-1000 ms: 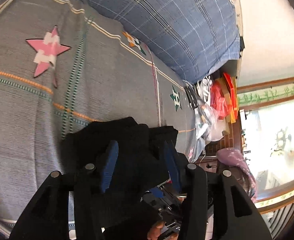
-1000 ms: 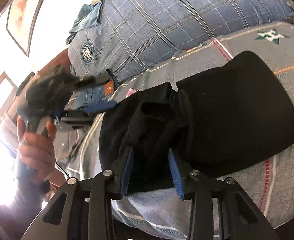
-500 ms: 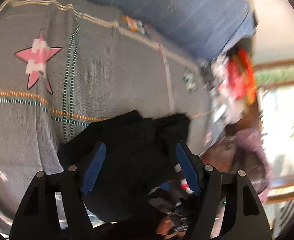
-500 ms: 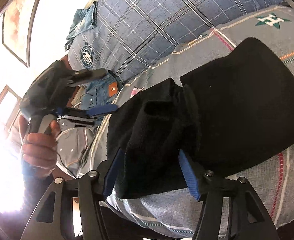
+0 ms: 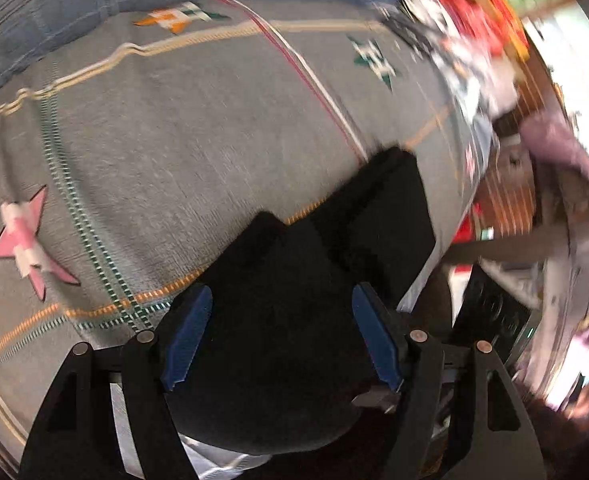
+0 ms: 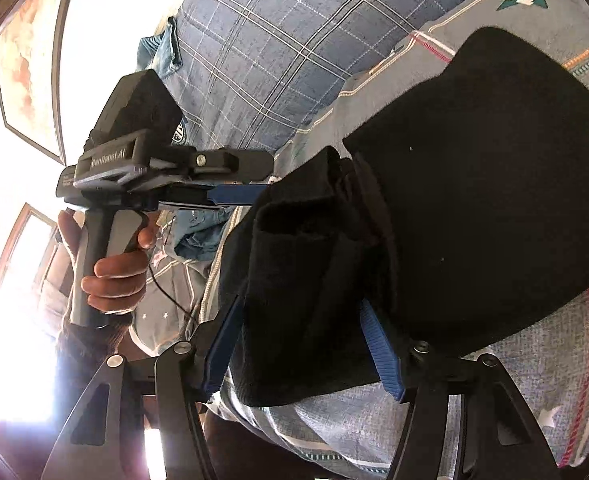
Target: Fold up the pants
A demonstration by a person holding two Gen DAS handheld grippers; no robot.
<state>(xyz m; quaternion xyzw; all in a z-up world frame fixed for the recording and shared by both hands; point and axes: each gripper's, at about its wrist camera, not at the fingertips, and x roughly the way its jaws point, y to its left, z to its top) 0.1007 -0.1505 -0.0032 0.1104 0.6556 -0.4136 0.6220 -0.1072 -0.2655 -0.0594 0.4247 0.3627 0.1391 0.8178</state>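
The right claw (image 6: 302, 344) is standing released, its blue pads (image 6: 378, 348) flanking the bunched near end of the black pants (image 6: 474, 200) without clearly pressing on it. The left claw (image 5: 280, 336) is also standing released, its pads (image 5: 186, 336) spread wide over the pants (image 5: 294, 320) with cloth lying between them but not pinched. The pants are lying folded into a thick bundle at the near edge of the bed (image 5: 174, 140), on its grey cover with stars and stripes. In the right wrist view a hand (image 6: 110, 276) is gripping the left claw's handle beside the bundle's left end, that claw (image 6: 238, 192) pointing toward the pants. Farther along the bed, a blue plaid quilt (image 6: 294, 40) is piled against the far edge. Beyond the bed's right edge, the left wrist view is showing blurred red and white clutter (image 5: 466, 20).
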